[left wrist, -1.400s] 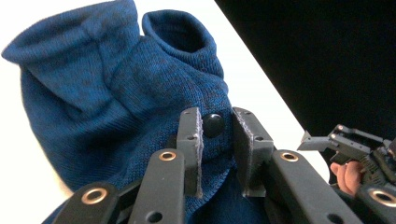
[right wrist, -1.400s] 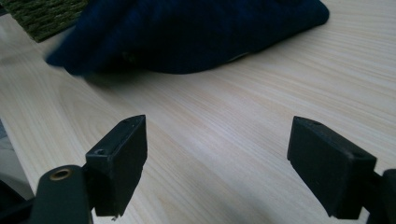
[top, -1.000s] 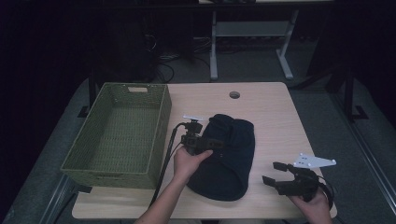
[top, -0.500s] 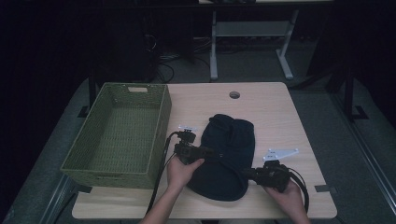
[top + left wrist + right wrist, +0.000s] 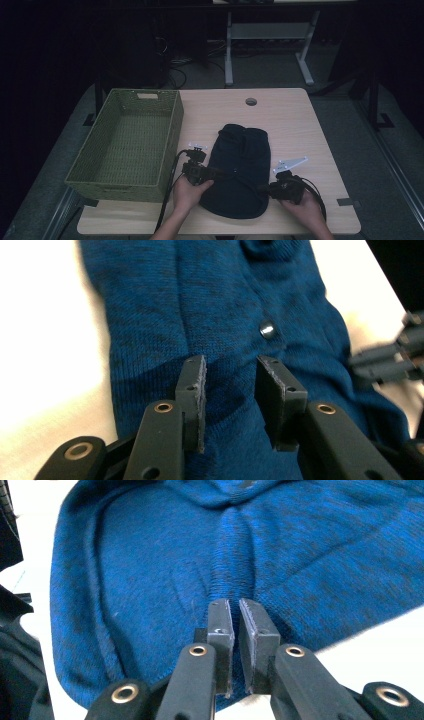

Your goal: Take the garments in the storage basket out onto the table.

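Observation:
A dark blue knitted garment (image 5: pixel 240 160) lies folded on the table (image 5: pixel 290 120), with a small metal button (image 5: pixel 267 330) showing on it. My left gripper (image 5: pixel 224 175) reaches in from the garment's left side. Its jaws have just been closing and stand apart over the knit (image 5: pixel 225 300), which lies between and below the pads (image 5: pixel 197 385). My right gripper (image 5: pixel 261 189) comes in from the garment's near right edge. Its jaws have just been closing and are now nearly together, pinching a puckered ridge of the fabric (image 5: pixel 175 555). The two gripper views show the left gripper (image 5: pixel 230 362) and the right gripper (image 5: pixel 233 602) up close.
A green woven basket (image 5: pixel 170 135) stands at the table's left, close beside the left hand. A round cable hole (image 5: pixel 251 101) sits near the far edge. Bare tabletop lies to the right of the garment. Table legs and cables are on the floor beyond.
The right gripper has moved left from the bare table onto the garment's edge, and its jaws have gone from wide open to nearly together. The left gripper has shifted toward me, lower on the garment.

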`<state>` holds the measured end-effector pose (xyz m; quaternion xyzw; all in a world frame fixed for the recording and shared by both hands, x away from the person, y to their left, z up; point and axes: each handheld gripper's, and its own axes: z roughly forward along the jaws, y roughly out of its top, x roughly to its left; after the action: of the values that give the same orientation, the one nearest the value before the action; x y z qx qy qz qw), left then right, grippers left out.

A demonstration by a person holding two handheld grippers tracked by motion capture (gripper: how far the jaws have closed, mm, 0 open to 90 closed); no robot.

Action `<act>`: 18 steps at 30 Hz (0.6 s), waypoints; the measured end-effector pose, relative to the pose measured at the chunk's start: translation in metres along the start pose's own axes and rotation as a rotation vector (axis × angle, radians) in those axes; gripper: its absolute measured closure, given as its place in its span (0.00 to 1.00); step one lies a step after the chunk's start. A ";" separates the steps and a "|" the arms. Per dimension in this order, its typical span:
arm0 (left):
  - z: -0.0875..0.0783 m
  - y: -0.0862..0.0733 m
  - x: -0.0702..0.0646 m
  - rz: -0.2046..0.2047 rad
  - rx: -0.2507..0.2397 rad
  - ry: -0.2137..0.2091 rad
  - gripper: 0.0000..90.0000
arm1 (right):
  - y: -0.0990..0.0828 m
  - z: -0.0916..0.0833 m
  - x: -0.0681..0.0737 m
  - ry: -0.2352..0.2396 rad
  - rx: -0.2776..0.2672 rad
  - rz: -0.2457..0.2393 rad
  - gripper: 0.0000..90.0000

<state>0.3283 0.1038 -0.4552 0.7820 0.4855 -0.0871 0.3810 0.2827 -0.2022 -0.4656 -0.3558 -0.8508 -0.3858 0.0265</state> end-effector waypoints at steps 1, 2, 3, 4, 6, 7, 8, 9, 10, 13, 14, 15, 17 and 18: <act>0.000 -0.004 -0.001 0.003 0.000 -0.009 0.72 | -0.001 -0.002 -0.002 0.001 0.000 0.006 0.93; 0.000 -0.006 -0.002 0.004 -0.004 -0.015 0.73 | -0.002 -0.004 -0.005 -0.002 0.000 0.006 0.93; -0.001 -0.009 -0.004 0.007 -0.006 -0.021 0.73 | -0.003 -0.005 -0.006 -0.005 -0.002 0.009 0.93; -0.001 -0.012 -0.005 0.009 -0.008 -0.029 0.73 | -0.004 -0.007 -0.008 -0.005 -0.002 0.013 0.93; -0.001 -0.017 -0.008 0.012 -0.007 -0.042 0.74 | -0.006 -0.010 -0.010 -0.009 -0.001 0.015 0.92; -0.001 -0.019 -0.009 0.023 -0.001 -0.049 0.74 | -0.007 -0.011 -0.011 -0.011 -0.001 0.012 0.92; -0.001 -0.021 -0.011 0.030 0.001 -0.049 0.74 | -0.007 -0.012 -0.011 -0.012 0.001 0.013 0.92; -0.001 -0.022 -0.012 0.035 0.003 -0.051 0.74 | -0.008 -0.013 -0.011 -0.012 0.005 0.014 0.92; -0.001 -0.023 -0.013 0.041 0.002 -0.056 0.74 | -0.009 -0.014 -0.011 -0.011 0.006 0.015 0.92; -0.004 -0.022 -0.014 0.064 -0.017 -0.054 0.73 | -0.009 -0.017 -0.010 -0.011 0.009 0.014 0.89; -0.005 -0.022 -0.014 0.068 -0.035 -0.056 0.73 | -0.009 -0.018 -0.009 -0.017 0.000 0.002 0.89; -0.007 -0.021 -0.015 0.076 -0.044 -0.059 0.74 | -0.009 -0.021 -0.008 -0.015 -0.014 -0.002 0.89; -0.010 -0.021 -0.016 0.088 -0.052 -0.058 0.76 | -0.010 -0.024 -0.006 -0.001 -0.035 0.003 0.92; -0.011 -0.022 -0.016 0.093 -0.049 -0.058 0.79 | -0.010 -0.025 -0.004 0.007 -0.033 0.002 0.92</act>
<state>0.2994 0.1052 -0.4504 0.7913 0.4392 -0.0799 0.4179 0.2738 -0.2261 -0.4562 -0.3559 -0.8438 -0.4011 0.0240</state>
